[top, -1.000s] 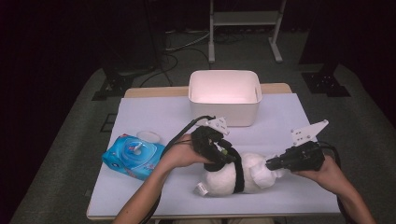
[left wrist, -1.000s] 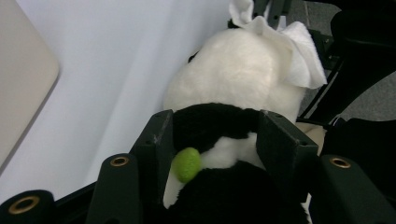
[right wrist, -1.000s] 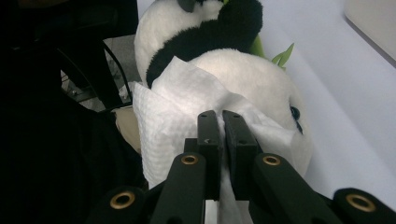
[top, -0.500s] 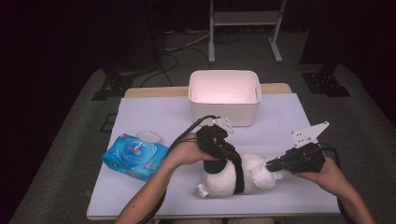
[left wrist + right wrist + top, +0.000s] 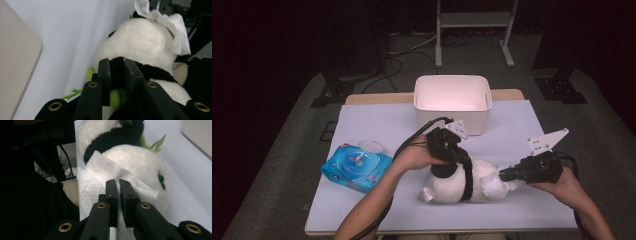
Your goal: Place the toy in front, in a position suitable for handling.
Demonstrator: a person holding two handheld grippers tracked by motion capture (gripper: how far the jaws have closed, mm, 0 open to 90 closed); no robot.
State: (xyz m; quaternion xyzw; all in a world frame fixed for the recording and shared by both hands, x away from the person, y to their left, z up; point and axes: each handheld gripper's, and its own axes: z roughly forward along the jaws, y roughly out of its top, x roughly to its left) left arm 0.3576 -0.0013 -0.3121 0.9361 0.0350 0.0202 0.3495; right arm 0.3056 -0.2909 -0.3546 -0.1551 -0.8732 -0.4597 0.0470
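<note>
Two holds on one light, squashy plush panda [image 5: 484, 182] lying on the tabletop [image 5: 377, 120] between them: left gripper [image 5: 117, 62], jaws just closing, pinched on its black fur, right gripper [image 5: 118, 182] clamped on a limp white wipe [image 5: 100, 170] against its head; take thick fur folds, press gently.

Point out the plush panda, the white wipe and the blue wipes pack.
plush panda [image 5: 484, 180], high view, white body.
white wipe [image 5: 100, 180], right gripper view, flat middle above the jaws.
blue wipes pack [image 5: 354, 167], high view, top face.
</note>
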